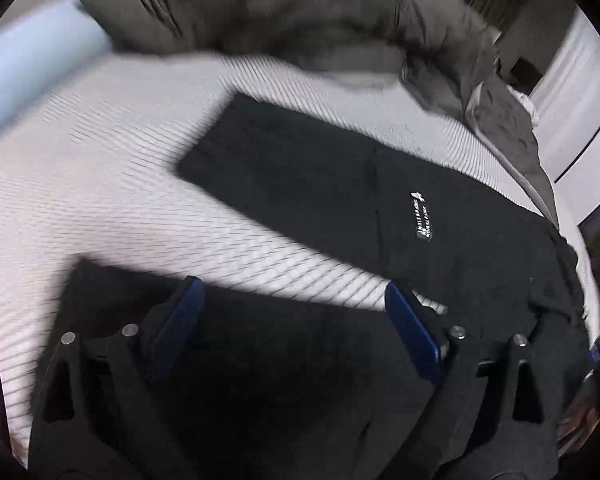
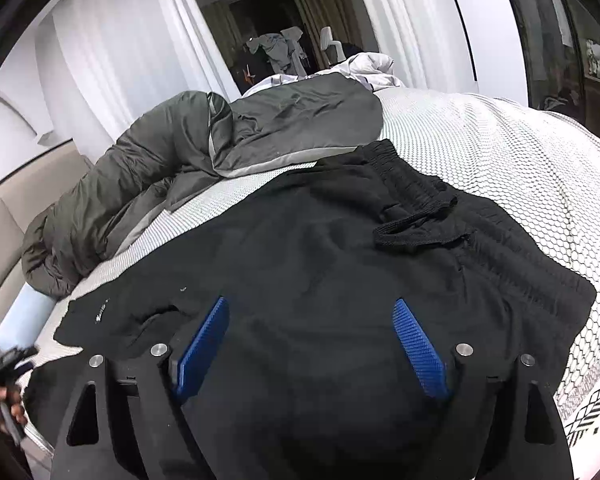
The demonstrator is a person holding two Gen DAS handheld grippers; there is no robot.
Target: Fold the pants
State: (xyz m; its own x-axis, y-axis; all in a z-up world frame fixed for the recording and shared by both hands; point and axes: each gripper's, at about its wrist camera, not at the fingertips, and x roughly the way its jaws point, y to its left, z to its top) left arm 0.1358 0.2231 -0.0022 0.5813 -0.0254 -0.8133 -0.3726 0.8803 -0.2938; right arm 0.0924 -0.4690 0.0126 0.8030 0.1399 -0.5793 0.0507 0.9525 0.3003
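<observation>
The pants [image 2: 308, 240] lie black and spread on the bed [image 2: 500, 152], on its white honeycomb cover. From my right side I see the gathered waistband [image 2: 416, 196] toward the far end, partly turned over on itself, and the cloth running back under my tool. From my left side one leg [image 1: 284, 168] stretches flat away across the cover, and a small white logo [image 1: 421, 216] sits on the cloth near the hip; this view is blurred.

My left hand-held gripper [image 1: 292, 300] hangs over the near edge of the dark cloth with its blue pads [image 1: 412, 328] standing wide apart; nothing is pinched between them. My right hand-held gripper [image 2: 312, 320] is spread wide too, its pads [image 2: 420, 348] above the pants and gripping nothing that I can see. Whether either set of tips touches the fabric I cannot tell.

Beside the pants, toward the head of the bed, lies a rumpled grey duvet [image 2: 148, 184], with a pale blue pillow [image 2: 28, 312] at its end. White curtains [image 2: 112, 52] hang behind.
</observation>
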